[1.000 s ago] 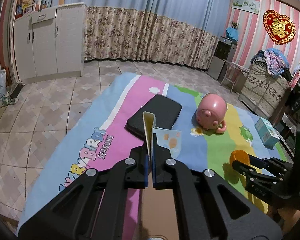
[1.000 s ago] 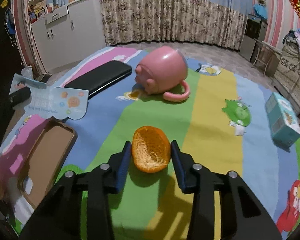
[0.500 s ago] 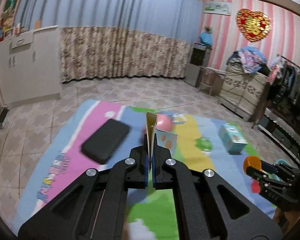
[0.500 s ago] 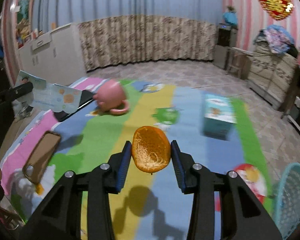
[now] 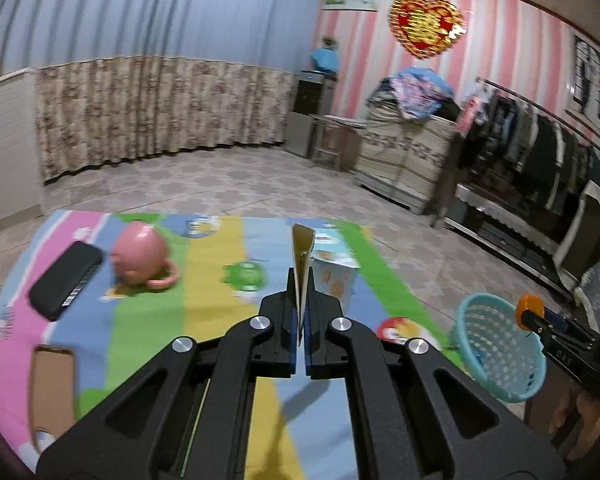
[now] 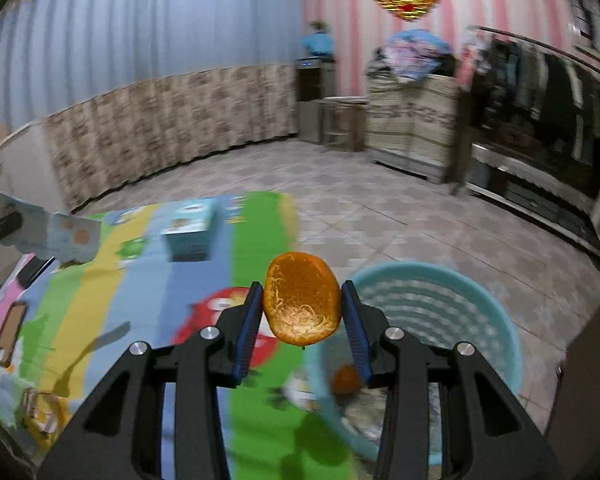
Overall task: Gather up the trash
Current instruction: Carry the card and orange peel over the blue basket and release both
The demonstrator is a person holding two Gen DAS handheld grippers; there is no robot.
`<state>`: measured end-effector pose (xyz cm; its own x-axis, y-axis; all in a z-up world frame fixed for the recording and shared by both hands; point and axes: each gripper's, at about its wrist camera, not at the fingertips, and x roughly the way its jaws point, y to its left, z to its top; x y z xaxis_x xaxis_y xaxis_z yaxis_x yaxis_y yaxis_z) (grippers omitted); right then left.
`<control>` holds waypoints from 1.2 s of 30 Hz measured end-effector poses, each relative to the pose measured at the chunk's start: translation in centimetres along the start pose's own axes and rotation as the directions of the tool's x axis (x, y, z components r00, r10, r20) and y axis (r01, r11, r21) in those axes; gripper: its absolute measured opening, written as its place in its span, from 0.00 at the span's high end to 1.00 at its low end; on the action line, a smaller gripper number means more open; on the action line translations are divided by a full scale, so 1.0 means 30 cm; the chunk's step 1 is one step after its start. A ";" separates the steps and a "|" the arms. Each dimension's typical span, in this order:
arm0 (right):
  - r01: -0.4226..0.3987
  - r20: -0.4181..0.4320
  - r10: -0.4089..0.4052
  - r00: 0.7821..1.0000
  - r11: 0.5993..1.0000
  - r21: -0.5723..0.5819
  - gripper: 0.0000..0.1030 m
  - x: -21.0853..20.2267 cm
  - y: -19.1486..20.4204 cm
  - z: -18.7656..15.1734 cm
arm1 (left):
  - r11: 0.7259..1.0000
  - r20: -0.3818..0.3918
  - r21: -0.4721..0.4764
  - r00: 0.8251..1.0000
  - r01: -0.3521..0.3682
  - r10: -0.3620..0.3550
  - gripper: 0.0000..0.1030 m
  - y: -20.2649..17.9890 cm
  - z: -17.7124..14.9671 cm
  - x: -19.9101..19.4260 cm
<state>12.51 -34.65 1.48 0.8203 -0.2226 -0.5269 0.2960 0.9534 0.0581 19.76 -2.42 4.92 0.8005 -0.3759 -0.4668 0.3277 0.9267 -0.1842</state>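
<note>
Mat (image 5: pixel 204 280) on tiled floor, teal basket (image 6: pixel 432 292) just off its edge. My right gripper (image 6: pixel 302 312) pinches orange peel (image 6: pixel 302 304) beside basket rim. My left gripper (image 5: pixel 300 312), pressed together, clamps paper wrapper (image 5: pixel 302 256) above mat.

On the mat (image 5: pixel 204 312), the mug (image 5: pixel 140 256) lies just right of the case (image 5: pixel 64 280), the box (image 6: pixel 190 232) farther right. The basket (image 5: pixel 496 344) stands on the floor off the mat's right edge.
</note>
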 end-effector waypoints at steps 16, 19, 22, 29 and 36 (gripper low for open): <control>0.120 0.030 -0.127 0.991 0.979 0.162 0.61 -0.002 -0.304 -0.067 | 0.978 -0.078 0.115 0.983 0.174 -0.166 1.00 -0.423 -0.067 0.149; 0.141 0.027 -0.147 0.989 0.977 0.160 0.61 0.000 -0.319 -0.076 | 0.971 -0.093 0.130 0.978 0.199 -0.188 1.00 -0.470 -0.082 0.167; 0.136 0.032 -0.145 0.989 0.972 0.194 0.61 -0.010 -0.346 -0.084 | 0.964 -0.104 0.151 0.973 0.219 -0.205 1.00 -0.521 -0.094 0.187; 0.137 0.037 -0.152 0.988 0.957 0.255 0.61 -0.010 -0.408 -0.092 | 0.941 -0.170 0.212 0.958 0.265 -0.231 1.00 -0.668 -0.142 0.285; 0.133 0.001 -0.139 0.990 0.948 0.288 0.61 0.036 -0.457 -0.117 | 0.912 -0.232 0.274 0.941 0.305 -0.245 1.00 -0.815 -0.185 0.381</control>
<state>7.63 -47.27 -2.85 0.7715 -0.3535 -0.5290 0.5310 0.8157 0.2294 18.11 -29.36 -0.72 0.5570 -0.5792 -0.5953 0.6803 0.7293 -0.0731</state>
